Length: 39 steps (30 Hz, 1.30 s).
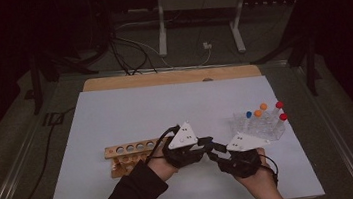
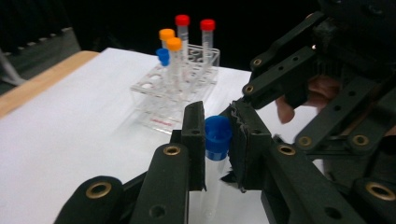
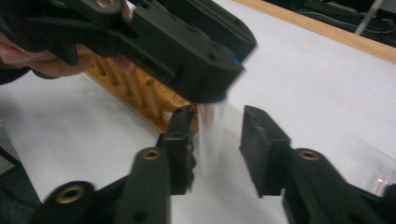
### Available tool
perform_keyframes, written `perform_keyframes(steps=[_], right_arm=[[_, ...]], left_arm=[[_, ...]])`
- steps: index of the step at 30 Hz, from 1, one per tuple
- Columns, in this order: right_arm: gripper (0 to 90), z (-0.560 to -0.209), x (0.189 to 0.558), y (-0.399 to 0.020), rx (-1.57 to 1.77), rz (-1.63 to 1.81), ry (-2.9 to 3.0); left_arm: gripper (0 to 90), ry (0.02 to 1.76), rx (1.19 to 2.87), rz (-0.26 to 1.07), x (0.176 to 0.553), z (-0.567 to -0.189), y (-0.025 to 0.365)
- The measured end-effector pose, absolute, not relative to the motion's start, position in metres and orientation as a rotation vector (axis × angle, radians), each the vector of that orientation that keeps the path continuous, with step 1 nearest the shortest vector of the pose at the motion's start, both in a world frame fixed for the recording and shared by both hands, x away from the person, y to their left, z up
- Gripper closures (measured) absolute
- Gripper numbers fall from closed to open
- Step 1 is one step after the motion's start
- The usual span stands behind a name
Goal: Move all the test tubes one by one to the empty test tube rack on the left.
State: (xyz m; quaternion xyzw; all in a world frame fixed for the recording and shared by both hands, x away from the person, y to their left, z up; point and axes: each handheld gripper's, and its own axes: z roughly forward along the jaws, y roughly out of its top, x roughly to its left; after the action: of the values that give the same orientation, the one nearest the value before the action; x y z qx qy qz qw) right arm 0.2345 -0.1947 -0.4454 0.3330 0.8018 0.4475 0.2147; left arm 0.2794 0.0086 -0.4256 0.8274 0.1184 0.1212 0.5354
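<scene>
While the two grippers meet near the front middle of the white table [image 1: 116, 116], a clear tube with a blue cap [image 2: 217, 135] passes between them. The left gripper [image 2: 218, 140] has its jaws pressed shut against the blue cap, one pad on each side, with the clear body hanging down below. In the right gripper view, the right gripper [image 3: 217, 140] has its jaws parted around that clear body; a gap shows on the right-hand side, and whether the left-hand pad touches the tube cannot be told. That same view shows the left gripper coming in from about ten o'clock, covering the cap except for a sliver of blue.

At about two o'clock from the grippers in the high view stands a clear plastic rack [image 1: 260, 125]. It holds five capped tubes upright: two red-capped tubes [image 2: 182, 28] at the far side, two orange-capped tubes [image 2: 173, 51] nearer, and one shorter blue-capped tube [image 2: 163, 58] beside them. Several of its holes nearest the left gripper stand open.

At about nine o'clock from the grippers lies a wooden rack [image 1: 130, 155], just beside the person's left hand [image 1: 162, 166]; the round holes seen along its top hold nothing.
</scene>
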Motion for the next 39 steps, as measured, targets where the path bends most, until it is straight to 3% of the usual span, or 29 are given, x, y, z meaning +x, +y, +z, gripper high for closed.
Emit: perform_keyframes(steps=[1,11,12,13,16,18,26,39], right_arm=[[55.4,-0.445,0.235,-0.196,0.929,1.244,2.211],[35.4,-0.443,0.235,-0.2,0.944,1.278,2.162],[27.7,-0.443,0.235,-0.199,0.952,1.27,2.15],[27.7,-0.443,0.235,-0.199,0.952,1.27,2.15],[14.9,-0.443,0.235,-0.199,0.971,1.273,2.129],[11.3,-0.443,0.236,-0.2,0.98,1.284,2.113],[0.0,-0.442,0.237,-0.202,1.002,1.309,2.096],[0.0,-0.441,0.236,-0.205,0.989,1.332,2.105]], left_arm=[[78.0,0.284,1.965,0.276,0.28,-0.424,0.01],[78.0,0.307,1.951,0.318,0.283,-0.408,0.03],[78.0,0.31,1.952,0.324,0.283,-0.407,0.032],[78.0,0.315,1.95,0.328,0.283,-0.405,0.034],[78.0,0.331,1.945,0.345,0.284,-0.401,0.042],[78.0,0.338,1.943,0.354,0.285,-0.398,0.048],[78.0,0.377,1.926,0.405,0.287,-0.387,0.069],[78.0,0.449,1.902,0.469,0.299,-0.385,0.091]])
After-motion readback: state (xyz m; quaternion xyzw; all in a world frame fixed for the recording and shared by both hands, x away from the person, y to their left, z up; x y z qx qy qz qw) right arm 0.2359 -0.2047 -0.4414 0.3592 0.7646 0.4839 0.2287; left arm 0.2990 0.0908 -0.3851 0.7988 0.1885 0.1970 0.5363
